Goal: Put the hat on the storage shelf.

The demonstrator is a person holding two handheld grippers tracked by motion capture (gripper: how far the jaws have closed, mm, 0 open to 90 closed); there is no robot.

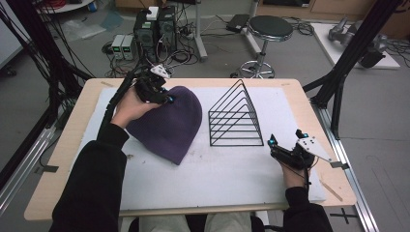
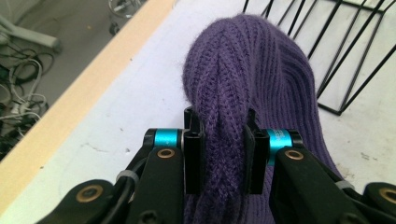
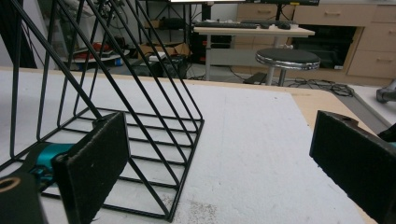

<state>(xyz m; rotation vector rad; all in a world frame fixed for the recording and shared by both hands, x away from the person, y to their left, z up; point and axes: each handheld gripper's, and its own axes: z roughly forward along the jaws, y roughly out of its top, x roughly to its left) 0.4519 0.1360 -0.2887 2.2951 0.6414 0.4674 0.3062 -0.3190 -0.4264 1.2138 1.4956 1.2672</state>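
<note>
My left gripper (image 2: 219,158) is pinching a bunched fold at the crown of the purple knit hat (image 2: 261,74), the pads squeezed tight on the wool. From above, the hat (image 1: 167,123) sits on the left half of the white mat (image 1: 227,174), most of it lying on the surface, just left of the black wire rack (image 1: 234,116) and not touching it.

My guess at the risks: I hold only a narrow ridge of stretchy knit, so a quick lift could let it slide out of the pads. If I carry it toward the rack, the loose brim could snag on a wire and drag the light rack across the mat.

My right gripper (image 1: 285,145) rests at the rack's near right corner with its jaws spread wide and nothing between them; its pad (image 3: 95,158) sits close to the wire rack (image 3: 140,93) and could nudge it.

Count: one hat, one rack, one mat, two grippers.
</note>
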